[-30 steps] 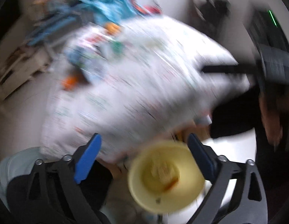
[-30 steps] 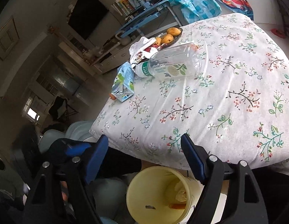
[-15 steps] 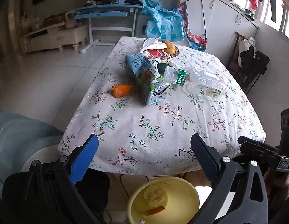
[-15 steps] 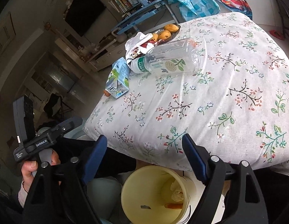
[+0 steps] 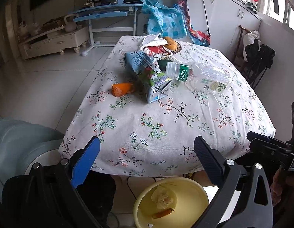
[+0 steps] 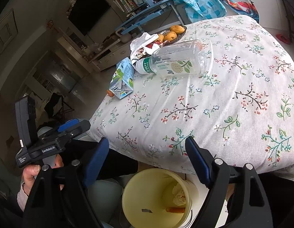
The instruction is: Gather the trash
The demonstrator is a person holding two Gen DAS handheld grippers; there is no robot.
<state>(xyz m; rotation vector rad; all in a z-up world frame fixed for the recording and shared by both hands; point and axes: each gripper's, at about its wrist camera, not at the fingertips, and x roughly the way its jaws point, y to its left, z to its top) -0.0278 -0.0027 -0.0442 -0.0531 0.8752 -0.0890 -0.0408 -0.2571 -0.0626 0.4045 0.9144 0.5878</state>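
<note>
Since a second earlier, our left gripper [image 5: 147,152] had swung from a blurred sweep to a steady, rolled-level aim at the table [image 5: 166,133]; our right gripper [image 6: 147,148] had hardly shifted. Item, left gripper: angled downward over the near table edge, jaws spread wide, nothing between the blue pads [image 5: 84,163]. Item, right gripper: likewise tilted down, jaws released and empty, held beside the left one, whose handle a hand [image 6: 33,172] gripped at the lower left of the right wrist view. Item, trash on the floral cloth: a clear plastic bottle [image 5: 200,76] lying on its side, a crushed milk carton [image 5: 150,76] touching its capped end, an orange peel [image 5: 122,89] just beside the carton, a crumpled wrapper [image 5: 152,43] by the fruit dish [image 6: 173,34] at the far end. Item, yellow bin [image 5: 171,205]: on the floor below the near edge, between both grippers' fingers in view, holding a wad of tissue [image 5: 162,199] and an orange scrap [image 5: 163,213].
</note>
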